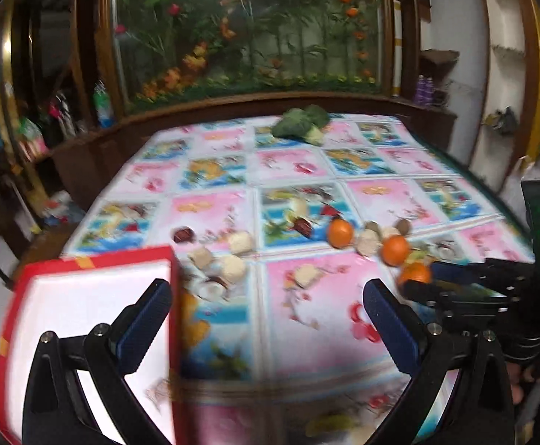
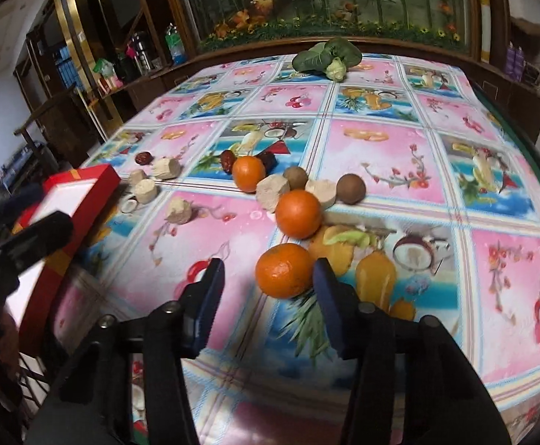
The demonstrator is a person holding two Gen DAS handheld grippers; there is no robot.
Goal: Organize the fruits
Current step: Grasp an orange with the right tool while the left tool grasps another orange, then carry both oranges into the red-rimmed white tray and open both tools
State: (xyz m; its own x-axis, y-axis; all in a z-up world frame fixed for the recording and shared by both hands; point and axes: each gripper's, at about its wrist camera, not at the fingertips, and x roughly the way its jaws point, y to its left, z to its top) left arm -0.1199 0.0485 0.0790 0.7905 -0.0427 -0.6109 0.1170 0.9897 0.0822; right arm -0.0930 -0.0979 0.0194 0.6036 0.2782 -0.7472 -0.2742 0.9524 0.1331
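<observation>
Three oranges lie on the patterned tablecloth: the nearest orange (image 2: 284, 270) (image 1: 414, 273), a middle orange (image 2: 298, 214) (image 1: 395, 249) and a far orange (image 2: 248, 173) (image 1: 340, 233). Beige round pieces (image 2: 272, 193), brown round fruits (image 2: 351, 188) and dark red dates (image 2: 227, 160) lie around them. My right gripper (image 2: 268, 289) is open, its fingertips on either side of the nearest orange, just short of it. My left gripper (image 1: 266, 296) is open and empty, its left finger over the red box (image 1: 84, 319) (image 2: 81, 193) with a white inside.
A leafy green vegetable (image 2: 325, 57) (image 1: 301, 123) lies at the table's far edge. A wooden cabinet with a flower display stands behind the table (image 2: 399, 141). Shelves with bottles (image 2: 173, 46) stand at the left. The right gripper's body (image 1: 492, 289) shows in the left wrist view.
</observation>
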